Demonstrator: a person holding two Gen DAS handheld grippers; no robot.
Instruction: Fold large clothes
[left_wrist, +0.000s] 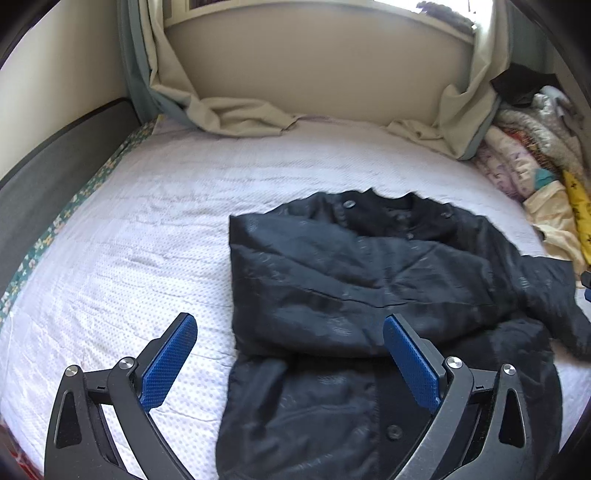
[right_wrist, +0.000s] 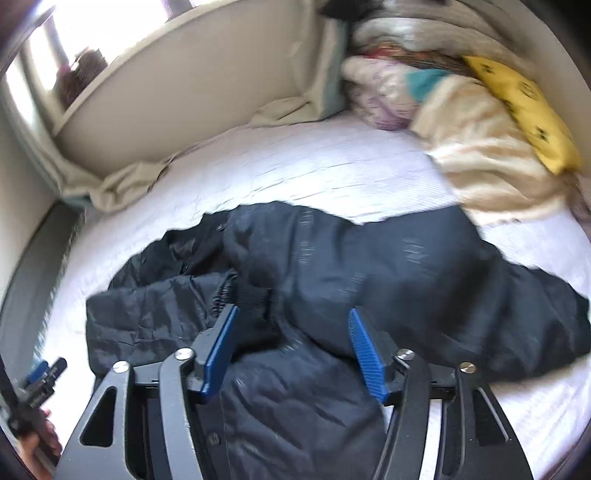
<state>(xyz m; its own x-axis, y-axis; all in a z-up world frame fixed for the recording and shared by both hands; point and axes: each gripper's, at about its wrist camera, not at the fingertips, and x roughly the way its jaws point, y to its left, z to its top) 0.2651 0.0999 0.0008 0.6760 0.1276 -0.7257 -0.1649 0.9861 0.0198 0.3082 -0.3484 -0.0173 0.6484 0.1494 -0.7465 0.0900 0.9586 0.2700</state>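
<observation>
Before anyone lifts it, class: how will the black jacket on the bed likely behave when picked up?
The black jacket looks floppy: it lies creased, one sleeve folded across it, so it would probably sag. Its shiny fabric suggests it may slip. It seems fairly light.

No text, label, brand, number or sign can be read in either view; the marks on the yellow cloth are too blurred to tell.

- I see the black jacket as thin, slightly shiny cloth — crinkled, with a ribbed knit cuff.
- The bed cover looks like matt, dimpled white fabric.
- My fingers carry rough-textured blue pads on matt black plastic, with bright metal rivets.
</observation>
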